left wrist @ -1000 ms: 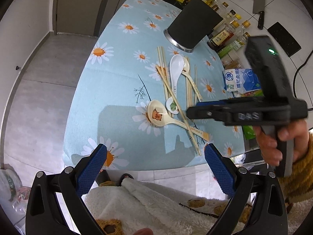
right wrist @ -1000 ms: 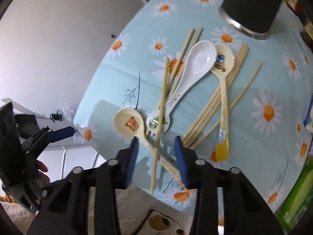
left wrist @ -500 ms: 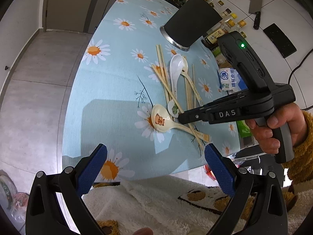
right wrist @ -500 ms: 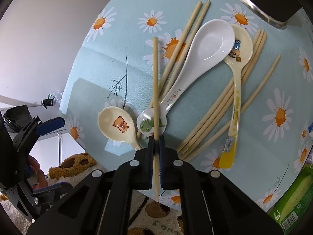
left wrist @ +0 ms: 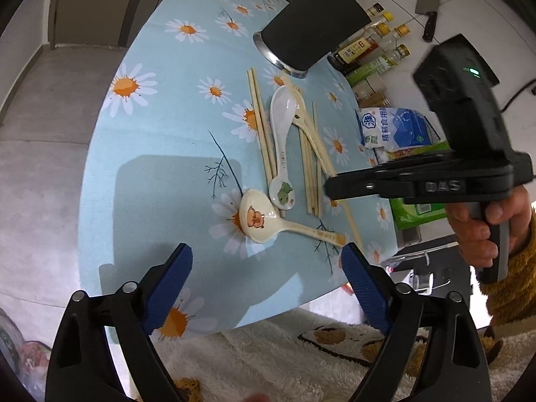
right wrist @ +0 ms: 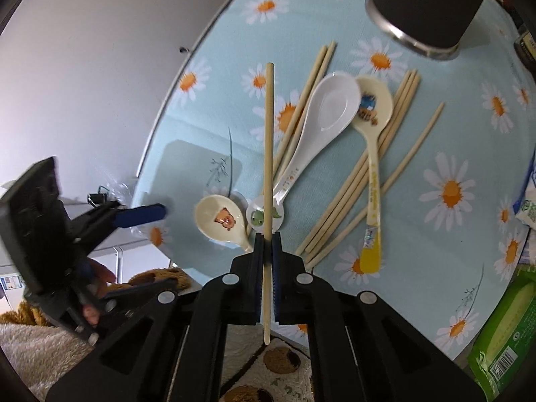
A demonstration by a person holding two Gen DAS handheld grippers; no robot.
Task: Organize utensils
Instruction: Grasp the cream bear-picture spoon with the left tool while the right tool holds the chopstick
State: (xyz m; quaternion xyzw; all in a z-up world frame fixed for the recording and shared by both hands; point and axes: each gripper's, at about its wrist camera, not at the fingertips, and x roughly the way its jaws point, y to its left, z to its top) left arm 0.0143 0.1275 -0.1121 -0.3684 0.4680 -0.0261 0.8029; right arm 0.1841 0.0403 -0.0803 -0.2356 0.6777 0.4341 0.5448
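Note:
My right gripper (right wrist: 267,238) is shut on a wooden chopstick (right wrist: 268,140) and holds it above the daisy tablecloth; the same gripper (left wrist: 330,186) shows from the side in the left wrist view. On the table lie a white spoon (right wrist: 323,114), a cream spoon with a bear (right wrist: 221,219), a cream spoon with a yellow handle end (right wrist: 372,154) and several loose chopsticks (right wrist: 365,174). A black utensil holder (right wrist: 425,3) stands at the far end. My left gripper (left wrist: 264,268) is open and empty over the near table edge, just short of the bear spoon (left wrist: 258,219).
Sauce bottles (left wrist: 372,50), a blue-and-white bag (left wrist: 395,130) and a green packet (right wrist: 502,335) crowd the table's right side. A fluffy cream blanket (left wrist: 268,351) lies below the near edge. A cleaver (left wrist: 427,3) lies on the white surface beyond.
My right gripper closed on one chopstick and lifted it off the pile. My left gripper moved closer to the near table edge and stayed open.

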